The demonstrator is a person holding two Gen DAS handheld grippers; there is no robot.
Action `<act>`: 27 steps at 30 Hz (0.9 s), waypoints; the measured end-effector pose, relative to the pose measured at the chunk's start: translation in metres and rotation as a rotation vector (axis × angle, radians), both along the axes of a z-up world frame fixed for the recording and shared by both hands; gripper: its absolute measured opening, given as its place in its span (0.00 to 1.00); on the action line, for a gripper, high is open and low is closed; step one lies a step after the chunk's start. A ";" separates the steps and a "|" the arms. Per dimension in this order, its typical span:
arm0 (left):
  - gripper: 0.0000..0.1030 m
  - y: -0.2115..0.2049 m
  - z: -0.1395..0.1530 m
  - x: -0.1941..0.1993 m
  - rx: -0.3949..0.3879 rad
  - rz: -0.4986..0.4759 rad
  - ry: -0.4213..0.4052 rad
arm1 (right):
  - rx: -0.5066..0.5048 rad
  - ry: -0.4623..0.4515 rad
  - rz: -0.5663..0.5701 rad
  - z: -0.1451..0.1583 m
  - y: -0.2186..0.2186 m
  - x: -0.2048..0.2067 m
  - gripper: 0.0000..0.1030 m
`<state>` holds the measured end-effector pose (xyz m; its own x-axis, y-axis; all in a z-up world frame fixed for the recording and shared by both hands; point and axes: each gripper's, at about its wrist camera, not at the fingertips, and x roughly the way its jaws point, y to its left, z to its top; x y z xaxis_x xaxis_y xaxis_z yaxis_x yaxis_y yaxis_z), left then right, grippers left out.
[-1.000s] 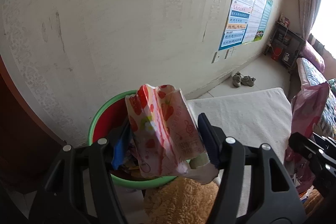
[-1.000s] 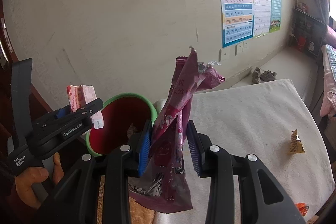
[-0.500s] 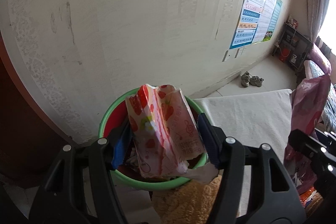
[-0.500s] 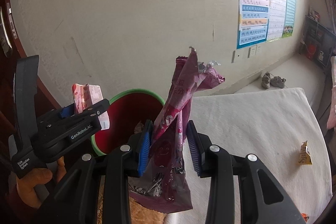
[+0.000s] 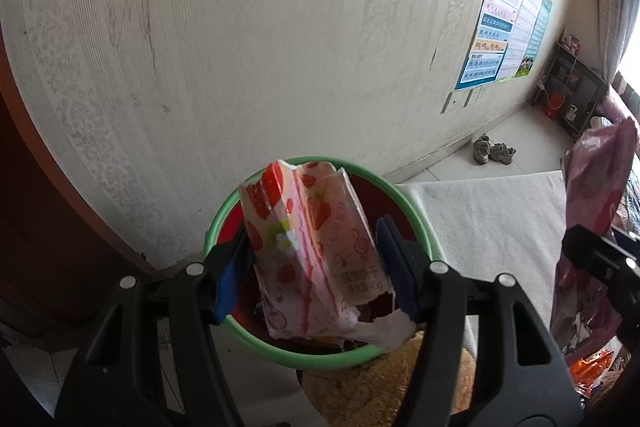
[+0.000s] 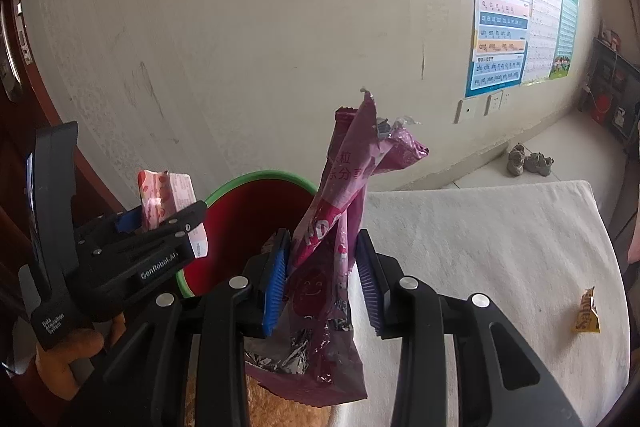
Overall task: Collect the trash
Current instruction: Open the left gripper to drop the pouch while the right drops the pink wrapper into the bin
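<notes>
The left gripper [image 5: 316, 267] is half closed on a crumpled strawberry wrapper [image 5: 312, 247], thin and creased, and holds it just above the red bin [image 6: 240, 211] with its green rim, probably so it can fall straight in. The right gripper [image 6: 322, 279], nearly closed, pinches a tall purple snack bag [image 6: 332, 259] with shiny foil inside, beside the bin. A small yellow wrapper [image 6: 586, 315] lies on the white textured mat [image 6: 500, 247]

both wrist views share bin [image 5: 416, 223].
</notes>
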<state>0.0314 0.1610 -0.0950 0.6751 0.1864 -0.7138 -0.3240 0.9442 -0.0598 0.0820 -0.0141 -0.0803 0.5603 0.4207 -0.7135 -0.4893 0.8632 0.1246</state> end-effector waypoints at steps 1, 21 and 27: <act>0.57 0.002 -0.002 0.001 0.001 0.003 0.003 | -0.002 -0.001 0.003 -0.001 0.003 0.002 0.33; 0.57 0.038 -0.034 0.019 -0.038 0.058 0.075 | -0.065 0.027 0.150 -0.036 0.056 0.006 0.34; 0.68 0.044 -0.039 0.024 -0.030 0.071 0.094 | -0.053 0.030 0.177 -0.037 0.065 0.014 0.48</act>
<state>0.0552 0.2053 -0.1342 0.5904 0.2092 -0.7795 -0.3956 0.9168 -0.0537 0.0962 0.0507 -0.1170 0.4590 0.4724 -0.7524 -0.6309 0.7696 0.0984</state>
